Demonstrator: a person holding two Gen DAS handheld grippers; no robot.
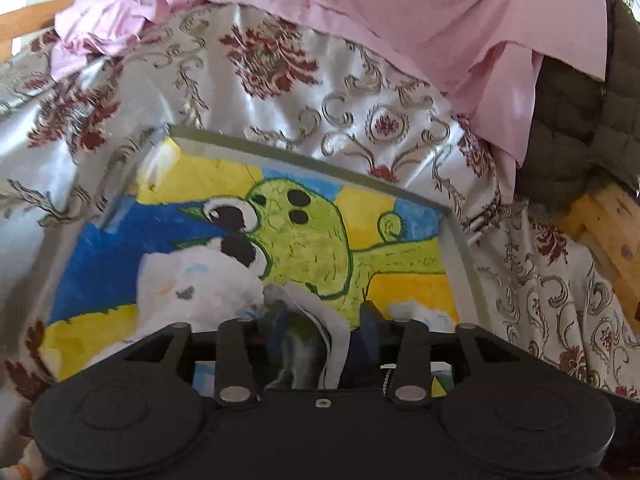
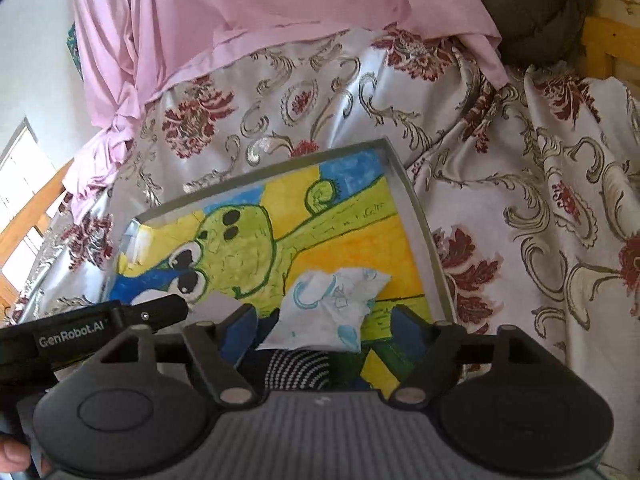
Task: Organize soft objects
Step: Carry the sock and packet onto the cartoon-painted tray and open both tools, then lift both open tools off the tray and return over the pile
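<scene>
A grey-rimmed tray [image 1: 460, 240] [image 2: 416, 216] lined with a bright drawing of a green figure lies on the bed. A crumpled white soft item [image 1: 196, 284] rests at the tray's left. My left gripper [image 1: 322, 318] has its jaws apart, and a limp grey-white cloth [image 1: 320, 332] hangs loose between them. My right gripper [image 2: 324, 322] is open wide over the tray's near right. A white cloth with blue prints [image 2: 336, 304] lies between its fingers, untouched by the pads. Under it shows a black-and-white dotted fabric [image 2: 298, 368]. The left gripper's finger [image 2: 160, 312] reaches in from the left.
A shiny cream bedcover with red flowers [image 1: 280, 80] [image 2: 520, 200] surrounds the tray. A pink sheet [image 1: 400, 12] [image 2: 200, 20] is heaped behind it. A dark knitted blanket [image 1: 568, 128] and a wooden frame [image 1: 604, 232] lie to the right. A thumb [image 2: 12, 456] shows at the bottom left.
</scene>
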